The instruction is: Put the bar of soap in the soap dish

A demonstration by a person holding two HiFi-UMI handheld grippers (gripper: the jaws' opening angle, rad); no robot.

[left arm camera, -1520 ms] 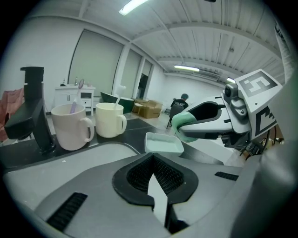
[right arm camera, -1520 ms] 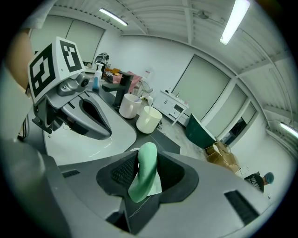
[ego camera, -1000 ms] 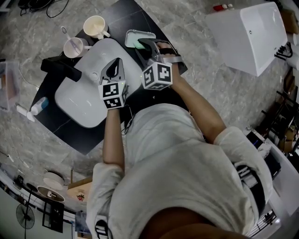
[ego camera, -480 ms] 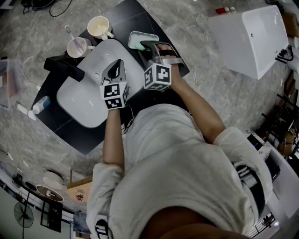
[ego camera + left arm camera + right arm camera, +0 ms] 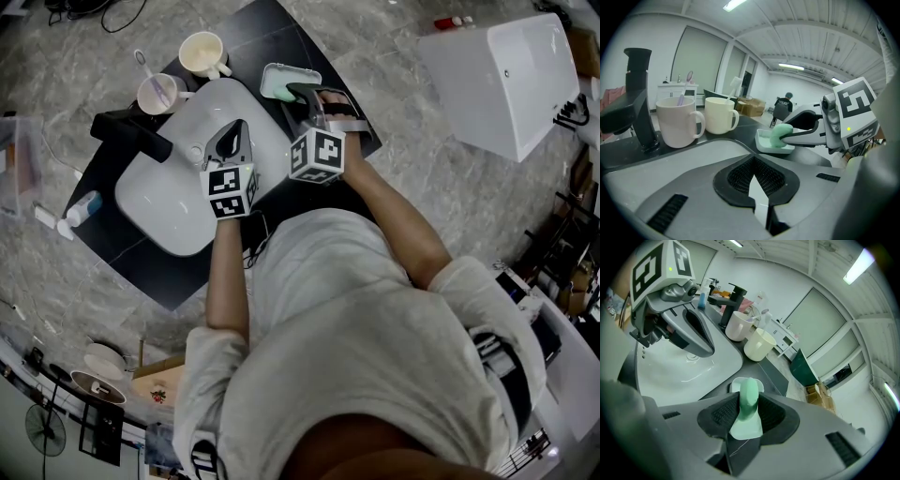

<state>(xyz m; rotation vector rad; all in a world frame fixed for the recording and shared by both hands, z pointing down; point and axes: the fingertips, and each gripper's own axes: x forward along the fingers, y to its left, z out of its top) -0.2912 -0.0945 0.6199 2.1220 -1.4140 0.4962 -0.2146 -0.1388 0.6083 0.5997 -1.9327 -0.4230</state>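
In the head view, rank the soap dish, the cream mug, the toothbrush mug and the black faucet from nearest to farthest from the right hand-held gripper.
From the right hand-held gripper:
1. Soap dish: right at its tips.
2. Cream mug: up and to the left.
3. Toothbrush mug: further left, beside the cream mug.
4. Black faucet: farthest left.

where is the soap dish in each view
Head view: soap dish at top centre.
Left gripper view: right of centre, under the bar of soap.
Right gripper view: centre, partly hidden behind the soap.
Shared landmark: the cream mug, near the dish in all three.
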